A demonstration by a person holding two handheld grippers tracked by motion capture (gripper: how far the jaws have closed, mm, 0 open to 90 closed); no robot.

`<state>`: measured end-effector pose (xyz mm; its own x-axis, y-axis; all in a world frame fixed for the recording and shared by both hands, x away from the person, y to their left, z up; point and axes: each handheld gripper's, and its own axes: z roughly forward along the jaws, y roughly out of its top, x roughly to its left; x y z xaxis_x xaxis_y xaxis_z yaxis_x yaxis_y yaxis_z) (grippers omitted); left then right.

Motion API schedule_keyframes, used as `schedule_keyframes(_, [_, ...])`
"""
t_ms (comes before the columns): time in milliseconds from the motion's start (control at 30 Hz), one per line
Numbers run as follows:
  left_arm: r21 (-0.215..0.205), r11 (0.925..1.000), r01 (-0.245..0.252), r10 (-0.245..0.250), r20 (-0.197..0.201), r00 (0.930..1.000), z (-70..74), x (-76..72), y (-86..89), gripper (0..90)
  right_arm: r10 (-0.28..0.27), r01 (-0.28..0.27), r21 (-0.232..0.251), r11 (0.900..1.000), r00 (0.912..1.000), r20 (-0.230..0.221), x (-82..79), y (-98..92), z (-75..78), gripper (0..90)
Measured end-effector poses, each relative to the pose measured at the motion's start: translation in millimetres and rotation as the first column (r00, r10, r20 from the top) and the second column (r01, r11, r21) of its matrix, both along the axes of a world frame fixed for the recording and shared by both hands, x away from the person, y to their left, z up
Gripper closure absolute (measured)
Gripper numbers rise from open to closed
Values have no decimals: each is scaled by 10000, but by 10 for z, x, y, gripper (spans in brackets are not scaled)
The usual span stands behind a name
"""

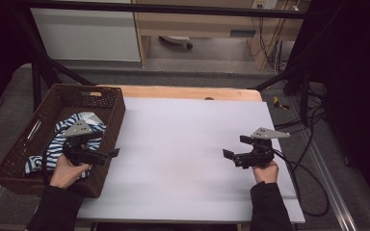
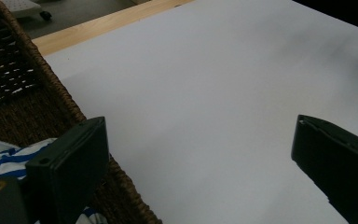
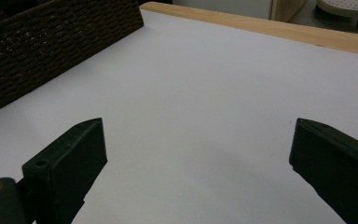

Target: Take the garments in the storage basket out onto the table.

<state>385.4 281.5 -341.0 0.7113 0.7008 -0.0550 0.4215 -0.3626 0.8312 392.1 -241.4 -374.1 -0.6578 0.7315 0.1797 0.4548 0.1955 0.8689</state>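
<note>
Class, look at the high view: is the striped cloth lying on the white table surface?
No: the striped cloth lies inside the wicker basket at the table's left.

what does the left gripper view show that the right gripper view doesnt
Left gripper view: a blue and white striped cloth lying in the wicker basket, close beside its left jaw. Right gripper view: the basket's outer wall farther off, and a wheeled chair base on the floor at top right. Both: open jaws with nothing between them, over the white table top with its wooden edge.
</note>
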Motion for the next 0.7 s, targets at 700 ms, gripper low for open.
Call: schedule_keyframes(700, [-8, 9997, -257, 257, 60, 9997, 70, -19, 96, 38, 32, -33, -95, 9999, 10000, -71, -4, 21, -18, 44])
